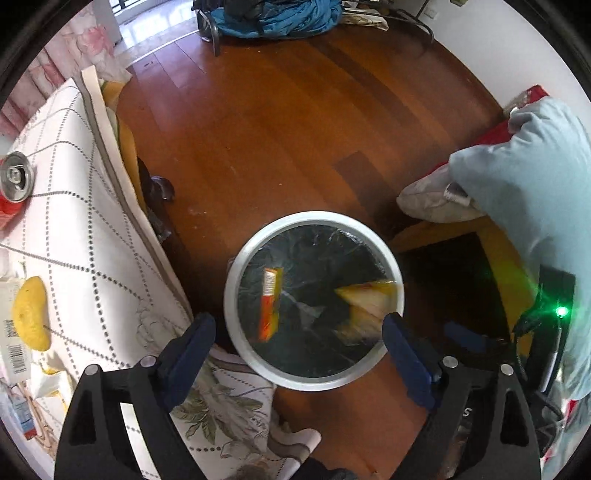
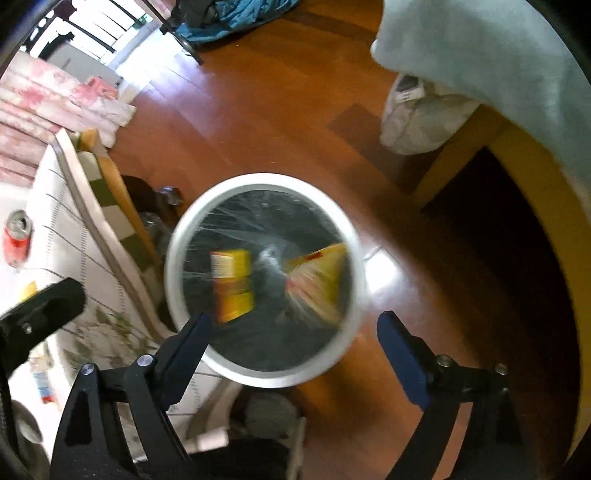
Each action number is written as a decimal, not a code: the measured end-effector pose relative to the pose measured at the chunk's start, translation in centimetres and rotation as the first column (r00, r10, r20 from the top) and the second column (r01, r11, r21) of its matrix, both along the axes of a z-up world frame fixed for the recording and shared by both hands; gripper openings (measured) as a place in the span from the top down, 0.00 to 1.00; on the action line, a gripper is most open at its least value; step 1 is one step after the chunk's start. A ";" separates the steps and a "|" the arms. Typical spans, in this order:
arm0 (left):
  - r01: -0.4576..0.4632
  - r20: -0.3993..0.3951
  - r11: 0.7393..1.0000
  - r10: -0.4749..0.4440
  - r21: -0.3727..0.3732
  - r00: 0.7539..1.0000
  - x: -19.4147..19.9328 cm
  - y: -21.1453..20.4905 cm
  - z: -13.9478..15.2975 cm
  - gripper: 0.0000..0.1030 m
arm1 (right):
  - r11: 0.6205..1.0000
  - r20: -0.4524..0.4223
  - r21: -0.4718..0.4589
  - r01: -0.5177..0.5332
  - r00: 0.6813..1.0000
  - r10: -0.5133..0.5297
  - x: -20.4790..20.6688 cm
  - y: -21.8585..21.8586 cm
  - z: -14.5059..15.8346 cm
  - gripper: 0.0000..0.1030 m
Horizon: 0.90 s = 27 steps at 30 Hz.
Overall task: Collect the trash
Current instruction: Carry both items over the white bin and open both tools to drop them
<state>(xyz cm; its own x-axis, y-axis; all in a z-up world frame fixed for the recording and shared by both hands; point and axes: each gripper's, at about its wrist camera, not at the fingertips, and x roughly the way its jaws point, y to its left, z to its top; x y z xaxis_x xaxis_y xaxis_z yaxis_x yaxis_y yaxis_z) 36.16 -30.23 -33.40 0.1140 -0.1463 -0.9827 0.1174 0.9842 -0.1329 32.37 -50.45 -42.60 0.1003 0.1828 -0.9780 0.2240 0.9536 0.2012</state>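
A round white-rimmed trash bin (image 1: 240, 258) (image 2: 173, 258) with a black liner stands on the wooden floor, right below both grippers. Inside lie an orange-yellow carton (image 1: 269, 302) (image 2: 232, 284) and a yellow wrapper (image 1: 369, 297) (image 2: 319, 280); the right wrist view is blurred. My left gripper (image 1: 297, 332) hangs open over the bin's near rim, nothing between its fingers. My right gripper (image 2: 293, 328) is likewise open and empty above the bin. On the table at left stand a red soda can (image 1: 13, 184) (image 2: 16, 236) and a yellow peel-like piece (image 1: 31, 314).
A table with a white patterned cloth (image 1: 74, 206) (image 2: 55, 206) borders the bin on the left, with paper scraps (image 1: 11, 347) near its front. A yellow wooden chair (image 2: 517, 173) draped in pale blue cloth (image 1: 524, 192) stands right. Blue fabric (image 1: 273, 18) lies at the far end of the floor.
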 end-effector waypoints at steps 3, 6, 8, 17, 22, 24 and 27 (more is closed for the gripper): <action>-0.002 0.015 0.999 0.001 0.041 1.000 -0.7 0.2 0.5 0.10 | 0.997 -0.010 -0.070 -0.016 1.000 0.015 -0.5 -0.1 0.8 0.10; -0.006 0.035 0.997 0.003 0.082 0.999 -1.4 0.5 1.3 0.10 | 0.993 -0.001 -0.113 -0.023 1.000 0.023 -1.3 -0.3 2.1 0.09; -0.008 0.050 0.995 0.003 0.102 0.999 -2.0 0.6 1.9 0.10 | 0.992 0.009 -0.125 -0.021 1.000 0.022 -1.9 -0.6 3.3 0.09; -0.022 0.111 0.994 0.010 0.108 0.994 -4.7 0.7 5.5 0.10 | 0.994 0.083 -0.111 -0.019 0.996 0.029 -4.5 -0.8 9.0 0.09; -0.035 0.156 0.995 0.019 0.096 0.987 -6.5 1.2 8.2 0.10 | 0.994 0.124 -0.105 -0.025 0.992 0.038 -6.3 -1.0 12.6 0.09; -0.039 0.171 0.996 0.024 0.085 0.985 -7.2 1.4 9.3 0.10 | 0.995 0.145 -0.101 -0.026 0.989 0.040 -7.0 -1.0 14.2 0.09; -0.050 0.192 0.997 0.038 0.057 0.981 -8.3 1.9 11.1 0.10 | 0.996 0.176 -0.087 -0.024 0.984 0.039 -8.1 -0.9 16.7 0.09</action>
<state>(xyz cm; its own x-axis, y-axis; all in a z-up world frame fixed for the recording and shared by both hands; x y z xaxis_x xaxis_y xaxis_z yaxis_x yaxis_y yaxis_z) 27.87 -28.37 -22.32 0.3052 -0.0770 -0.9492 0.0913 0.9945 -0.0514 24.27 -51.32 -25.92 0.2691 0.1064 -0.9572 0.1614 0.9748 0.1538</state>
